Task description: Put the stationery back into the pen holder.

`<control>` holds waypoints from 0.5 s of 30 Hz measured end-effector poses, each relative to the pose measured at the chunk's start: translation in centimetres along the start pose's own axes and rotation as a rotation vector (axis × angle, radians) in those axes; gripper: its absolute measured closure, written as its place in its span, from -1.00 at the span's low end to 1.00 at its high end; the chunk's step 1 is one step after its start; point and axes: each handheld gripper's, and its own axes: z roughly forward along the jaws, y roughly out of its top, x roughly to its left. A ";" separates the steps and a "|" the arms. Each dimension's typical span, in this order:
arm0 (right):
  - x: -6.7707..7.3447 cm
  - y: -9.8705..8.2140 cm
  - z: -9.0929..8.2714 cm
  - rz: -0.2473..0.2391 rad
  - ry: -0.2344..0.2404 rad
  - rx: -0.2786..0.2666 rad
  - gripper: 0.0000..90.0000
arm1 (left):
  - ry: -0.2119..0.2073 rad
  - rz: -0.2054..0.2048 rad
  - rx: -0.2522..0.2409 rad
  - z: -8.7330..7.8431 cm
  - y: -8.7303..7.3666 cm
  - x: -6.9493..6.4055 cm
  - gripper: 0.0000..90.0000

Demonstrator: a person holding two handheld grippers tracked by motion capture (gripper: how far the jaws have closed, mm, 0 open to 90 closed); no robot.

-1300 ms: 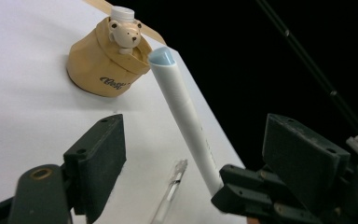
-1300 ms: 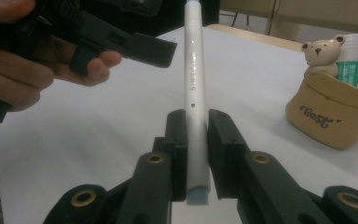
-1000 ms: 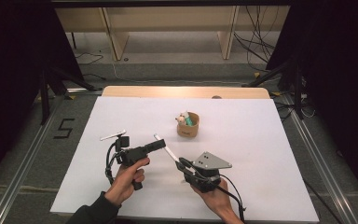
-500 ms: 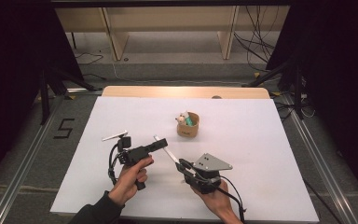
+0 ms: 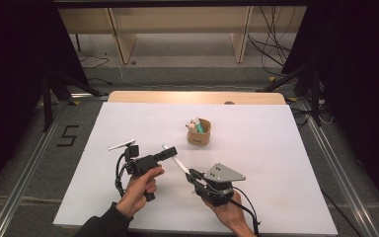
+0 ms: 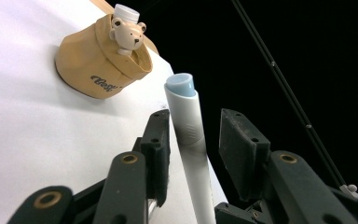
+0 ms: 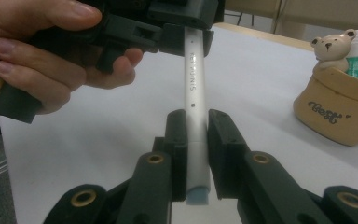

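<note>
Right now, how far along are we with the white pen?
Done: the right gripper is shut on the white pen, lifted off the table. In hand: the left gripper has just been closing around the pen's other end; a gap shows at one pad, so no grip yet. Left: finish that grip, then probably hand over or uncap the pen. The tan pouch stands beyond.

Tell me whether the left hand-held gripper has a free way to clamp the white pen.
Probably yes. The white pen already stands between the left hand-held gripper's jaws, which have just been closing, a gap showing at one pad. The right hand-held gripper holds its other end steady.
</note>
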 end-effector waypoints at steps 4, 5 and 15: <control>0.0 0.0 0.0 -0.002 0.001 0.000 0.76 | -0.005 -0.009 0.001 0.0 -0.1 0.0 0.49; 0.0 0.0 0.0 -0.002 0.002 0.000 0.76 | -0.006 -0.010 0.002 0.1 -0.1 0.1 0.51; -0.1 -0.1 0.0 -0.003 0.005 0.000 0.76 | -0.023 -0.043 0.000 0.1 -0.2 0.4 0.66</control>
